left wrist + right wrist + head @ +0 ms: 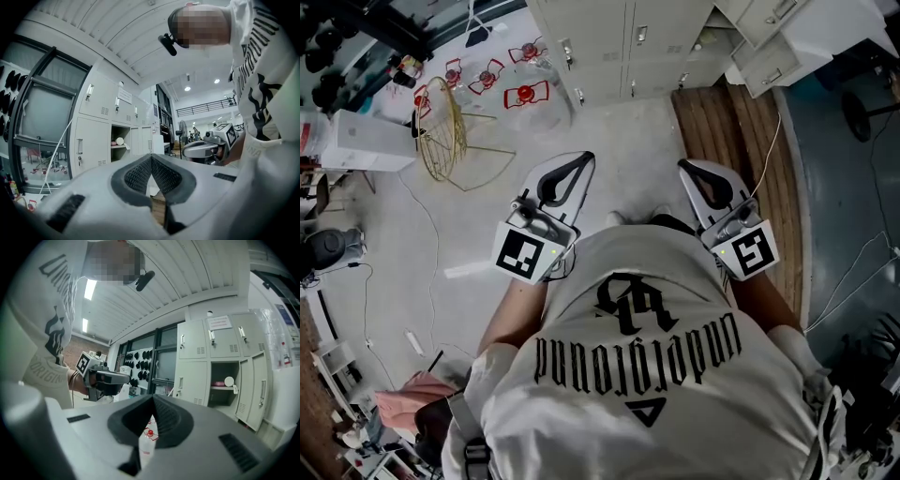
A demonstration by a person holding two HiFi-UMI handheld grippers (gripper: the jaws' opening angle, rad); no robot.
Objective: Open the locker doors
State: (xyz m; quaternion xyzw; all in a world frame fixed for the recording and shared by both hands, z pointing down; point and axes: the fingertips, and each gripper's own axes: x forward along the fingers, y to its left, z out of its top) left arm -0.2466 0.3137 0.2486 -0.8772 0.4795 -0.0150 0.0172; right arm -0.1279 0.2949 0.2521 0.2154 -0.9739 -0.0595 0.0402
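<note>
Pale grey lockers (628, 42) stand ahead of me at the top of the head view, their doors closed there. In the left gripper view the lockers (91, 136) rise at the left, and one compartment (120, 143) is open with small things on its shelf. The right gripper view shows the same lockers (211, 350) at the right, with the open compartment (224, 389). My left gripper (584, 157) and right gripper (683, 166) are held in front of my chest, short of the lockers. Both are shut, with nothing between the pads (140, 176) (166, 420).
A gold wire frame (445, 141) and red-and-white items (525, 94) lie on the concrete floor to the left. Wooden flooring (731, 122) runs along the right. A white box (366, 141) sits far left, cables trail over the floor, and a fan (180, 133) stands further off.
</note>
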